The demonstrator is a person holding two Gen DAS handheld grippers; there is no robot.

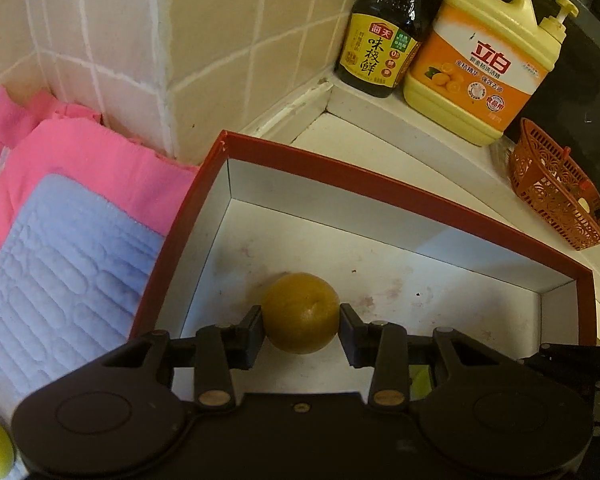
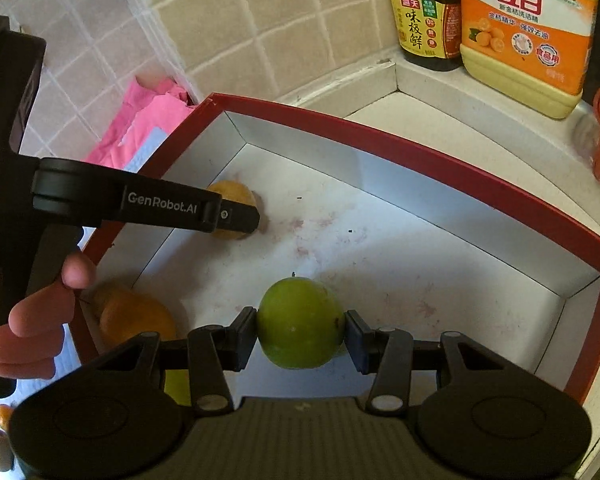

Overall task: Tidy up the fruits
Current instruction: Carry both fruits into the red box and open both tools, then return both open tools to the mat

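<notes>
The left gripper (image 1: 300, 316) is closed on a yellow-brown fruit (image 1: 300, 312) held low inside the red-rimmed box (image 1: 380, 184), near its left wall. The right gripper (image 2: 301, 330) clamps a green fruit (image 2: 300, 322) over the box's near side. An orange fruit (image 2: 136, 316) lies in the near-left corner. The box sits on the bench by 2 bottles (image 1: 384, 36).

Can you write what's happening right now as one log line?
left gripper: holds yellow fruit | right gripper: holds green fruit | both over red box
</notes>
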